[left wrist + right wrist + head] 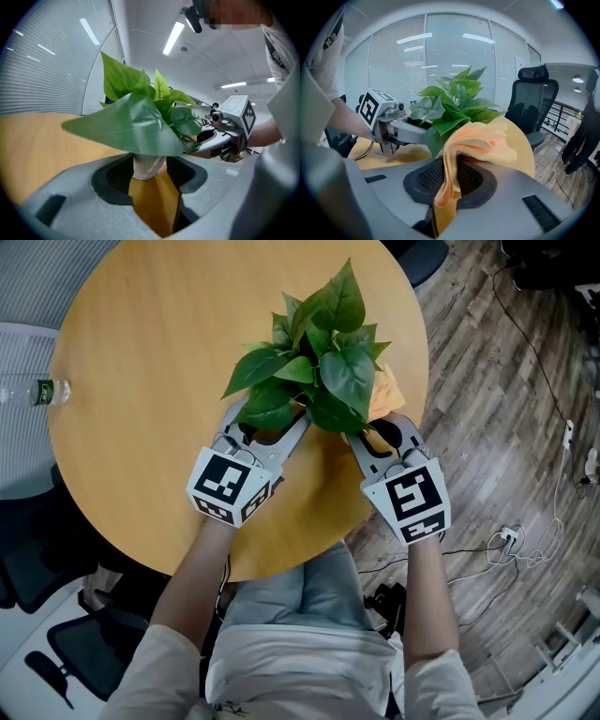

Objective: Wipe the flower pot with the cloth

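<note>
We note the left gripper (267, 430) clamped on the white flower pot (147, 167), which stands near the right edge of the round wooden table (141, 381). Its leaves (319, 362) spread over both tools. The right gripper (384, 437) pinches the orange cloth (483, 140), which is bunched just beside the leaves. We cannot tell whether cloth touches pot.

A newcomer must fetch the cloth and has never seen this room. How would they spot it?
On the round wooden table, find the leafy green plant in its white pot, held by the left tool. Right of the leaves, the right tool pinches a peach-orange terry cloth, the only fabric on the table.
</note>
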A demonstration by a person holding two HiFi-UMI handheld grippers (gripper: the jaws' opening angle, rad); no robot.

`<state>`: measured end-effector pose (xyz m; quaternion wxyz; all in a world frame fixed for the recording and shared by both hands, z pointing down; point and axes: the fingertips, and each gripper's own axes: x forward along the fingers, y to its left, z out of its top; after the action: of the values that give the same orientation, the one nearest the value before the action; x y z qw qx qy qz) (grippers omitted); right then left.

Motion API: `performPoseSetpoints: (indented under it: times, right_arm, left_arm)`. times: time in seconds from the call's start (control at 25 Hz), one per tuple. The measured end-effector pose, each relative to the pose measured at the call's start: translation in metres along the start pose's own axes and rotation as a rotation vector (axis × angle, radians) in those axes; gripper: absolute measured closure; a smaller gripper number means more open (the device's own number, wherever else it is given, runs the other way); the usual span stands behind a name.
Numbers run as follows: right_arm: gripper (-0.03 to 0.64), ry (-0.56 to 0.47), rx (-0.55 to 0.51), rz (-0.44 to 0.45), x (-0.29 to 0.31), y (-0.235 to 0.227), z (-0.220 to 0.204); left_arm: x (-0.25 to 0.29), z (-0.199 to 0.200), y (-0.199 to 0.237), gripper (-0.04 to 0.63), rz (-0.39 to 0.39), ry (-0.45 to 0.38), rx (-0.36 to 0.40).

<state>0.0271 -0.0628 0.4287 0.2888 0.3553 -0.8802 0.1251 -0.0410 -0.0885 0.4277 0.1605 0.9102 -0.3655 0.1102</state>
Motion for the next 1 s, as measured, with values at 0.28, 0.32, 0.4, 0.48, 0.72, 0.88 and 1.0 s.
performPoseSetpoints:
  times: [0.28,0.32,0.4,0.48,0.72,0.88,1.0]
  right_arm:
    - [0.566,-0.002,0.011,0.010,0.000,0.008,-0.003]
    - [0.566,-0.001,0.010,0.009,-0.001,0.007,-0.003]
    - [0.566,0.001,0.009,0.008,-0.001,0.006,-0.004]
    - [0.566,0.001,0.011,0.007,-0.002,0.005,-0.004]
    - [0.566,0.003,0.023,0.007,-0.001,0.004,-0.005]
    - [0.566,0.005,0.035,0.003,0.001,0.003,-0.005]
    - [0.566,0.009,0.040,0.005,0.002,0.002,-0.007]
  left_arm:
    - [-0.001,0.000,0.000,0.367,-0.004,-0.001,0.012]
    - [-0.001,-0.001,0.000,0.367,-0.012,0.002,0.020]
    - [-0.002,-0.002,0.001,0.364,-0.043,0.010,0.039]
    - [-0.005,-0.003,0.003,0.335,-0.090,0.023,0.069]
    - [-0.004,0.001,0.013,0.223,-0.317,0.022,0.211]
    - [0.002,0.003,0.013,0.176,-0.477,0.026,0.239]
    - [0.008,0.004,0.011,0.155,-0.557,0.034,0.247]
